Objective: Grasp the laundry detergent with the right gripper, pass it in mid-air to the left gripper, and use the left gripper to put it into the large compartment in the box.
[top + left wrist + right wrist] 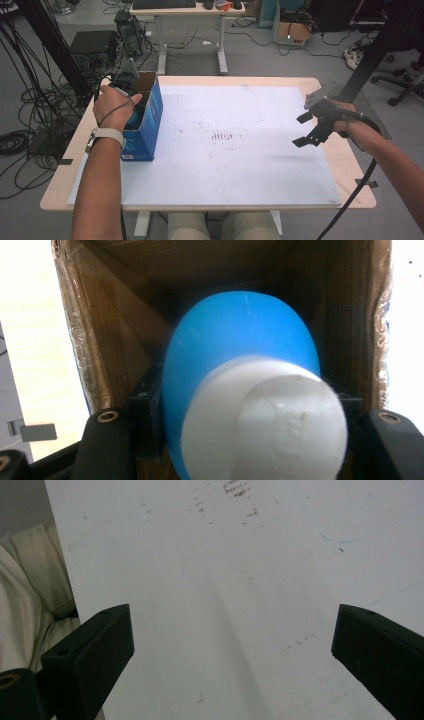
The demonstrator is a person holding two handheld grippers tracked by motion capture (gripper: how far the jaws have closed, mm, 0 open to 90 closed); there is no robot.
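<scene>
Holding the blue-and-white object (240, 405) inside the cardboard box (150, 120), the left gripper (131, 102) sits at the left edge of the surface (240, 150), with the person's left hand (114, 106) wrapped around it from above. In the left gripper view its fingers (145, 420) press against both sides of the rounded blue body, closed about as far as the body allows, while the white cap end points back toward the camera. The brown inner walls of the box stand close on either side, and I cannot tell whether the object touches the box floor.

Judging from this, the step is moving the object through the mouth of the box, in or out, and the care lies in the clearance. Keeping the gripper square to the opening and moving straight along the box's axis should keep the fingers off the taped cardboard edges. The smooth, curved body could slip, so a steady, even squeeze near its widest part seems wise.

Farther right, the bare white surface shows only faint scuff marks at its middle. At the far right, the right gripper (312, 131) hangs above the surface, its fingers (95, 650) spread wide with nothing between them. It could brace the box if the box begins to slide.
</scene>
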